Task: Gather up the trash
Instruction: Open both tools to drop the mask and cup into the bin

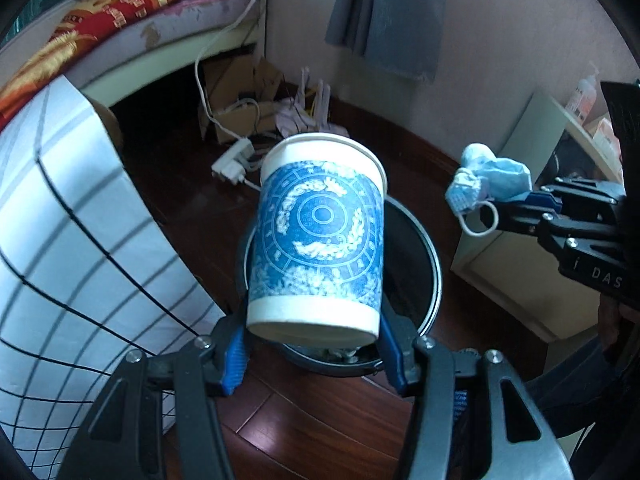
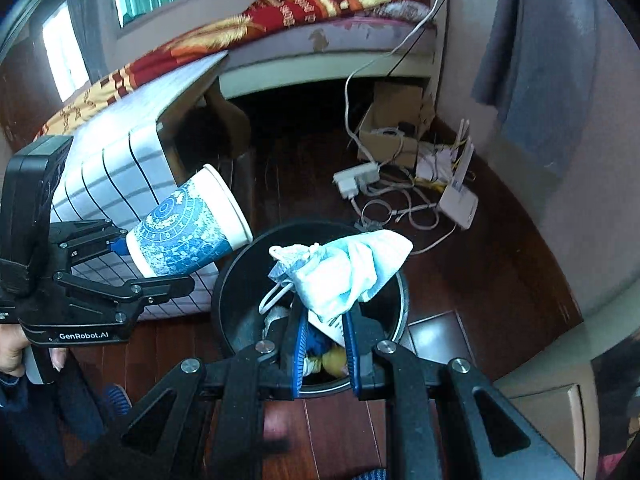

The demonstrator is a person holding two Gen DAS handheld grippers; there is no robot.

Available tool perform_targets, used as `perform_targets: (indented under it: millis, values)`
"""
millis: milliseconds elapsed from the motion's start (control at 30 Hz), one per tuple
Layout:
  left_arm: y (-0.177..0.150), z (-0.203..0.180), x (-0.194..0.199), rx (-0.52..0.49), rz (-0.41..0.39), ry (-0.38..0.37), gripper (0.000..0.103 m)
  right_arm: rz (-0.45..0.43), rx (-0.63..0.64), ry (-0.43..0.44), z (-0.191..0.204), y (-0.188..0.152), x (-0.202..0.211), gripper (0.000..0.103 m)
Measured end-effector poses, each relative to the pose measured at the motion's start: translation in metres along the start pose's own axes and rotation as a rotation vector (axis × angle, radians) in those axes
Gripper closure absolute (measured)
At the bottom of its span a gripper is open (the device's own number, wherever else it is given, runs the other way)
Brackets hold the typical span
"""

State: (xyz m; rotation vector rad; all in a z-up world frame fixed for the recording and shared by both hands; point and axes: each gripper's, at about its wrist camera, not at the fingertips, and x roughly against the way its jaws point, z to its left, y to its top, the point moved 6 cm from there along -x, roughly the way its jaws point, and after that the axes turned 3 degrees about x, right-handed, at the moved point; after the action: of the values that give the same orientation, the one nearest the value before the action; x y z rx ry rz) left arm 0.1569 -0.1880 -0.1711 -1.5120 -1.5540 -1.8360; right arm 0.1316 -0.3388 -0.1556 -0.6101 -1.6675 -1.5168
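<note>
The bed with the red and gold patterned blanket (image 2: 224,36) fills the far side of the room beyond the round black trash bin (image 2: 224,280), with dark open space beneath its frame. Nearer, to the bin's left, a white box with a black grid pattern (image 1: 72,216) stands close beside the bin wall. A grey cloth (image 1: 388,16) hangs on the wall beyond the bin. On the dark wooden floor (image 1: 320,420) past the bin lie a brown cardboard box (image 2: 384,128), a white power strip (image 2: 356,178) and a tangle of white cables (image 2: 400,208). To the bin's right stands a pale cabinet (image 1: 516,272), leaving a strip of bare floor between them.

The bin's mouth is open upward, and some rubbish already lies inside.

The left gripper (image 1: 316,344) clamps the base of a white paper cup with a blue ornamental print (image 1: 320,232), tilted, its rim pointing away, above the bin's left edge. The right gripper (image 2: 326,344) pinches a crumpled light-blue face mask (image 2: 344,272) directly over the bin opening, an ear loop dangling below it. Cup and mask are near each other but apart.
</note>
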Motion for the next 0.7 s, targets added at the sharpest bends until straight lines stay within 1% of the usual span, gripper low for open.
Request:
perform_targets:
  millis: [100, 167, 300, 333, 367, 400, 433, 467, 500, 533, 567, 600, 633, 700]
  values:
    - [-0.002, 0.002, -0.018, 0.005, 0.044, 0.000, 0.047, 0.055, 0.015, 0.011, 0.001, -0.008, -0.023, 0.085]
    - [-0.004, 0.000, -0.026, 0.008, 0.058, 0.000, 0.047, 0.096, 0.033, 0.012, 0.003, -0.014, -0.041, 0.085]
    - [-0.006, 0.001, -0.044, 0.016, 0.104, -0.012, 0.047, 0.152, 0.043, 0.030, 0.004, -0.021, -0.068, 0.085]
    - [-0.008, 0.000, -0.052, 0.018, 0.132, -0.026, 0.046, 0.165, 0.045, 0.033, 0.004, -0.023, -0.075, 0.085]
    - [-0.012, 0.000, -0.057, 0.020, 0.150, -0.028, 0.042, 0.176, 0.049, 0.036, 0.006, -0.023, -0.081, 0.083]
    - [-0.015, 0.003, -0.065, 0.027, 0.177, -0.001, 0.036, 0.204, 0.062, 0.032, 0.007, -0.025, -0.091, 0.079]
    - [-0.017, 0.008, -0.070, 0.038, 0.193, 0.024, 0.025, 0.236, 0.080, 0.014, 0.007, -0.028, -0.099, 0.058]
    - [-0.021, 0.014, -0.073, 0.054, 0.199, 0.049, 0.019, 0.248, 0.099, -0.025, 0.005, -0.029, -0.105, 0.031]
    - [-0.023, 0.018, -0.073, 0.062, 0.199, 0.064, 0.016, 0.241, 0.108, -0.060, 0.002, -0.029, -0.106, 0.022]
    - [-0.026, 0.023, -0.072, 0.068, 0.194, 0.085, 0.008, 0.233, 0.104, -0.088, -0.003, -0.030, -0.107, 0.014]
    - [-0.030, 0.029, -0.069, 0.077, 0.180, 0.114, 0.003, 0.237, 0.091, -0.096, -0.007, -0.032, -0.108, 0.009]
    - [-0.033, 0.033, -0.066, 0.085, 0.165, 0.131, 0.002, 0.250, 0.075, -0.110, -0.012, -0.034, -0.109, 0.006]
    - [-0.036, 0.036, -0.063, 0.093, 0.151, 0.148, 0.002, 0.254, 0.066, -0.118, -0.015, -0.034, -0.109, 0.001]
    - [-0.043, 0.042, -0.061, 0.111, 0.145, 0.164, 0.000, 0.235, 0.051, -0.115, -0.016, -0.031, -0.108, 0.000]
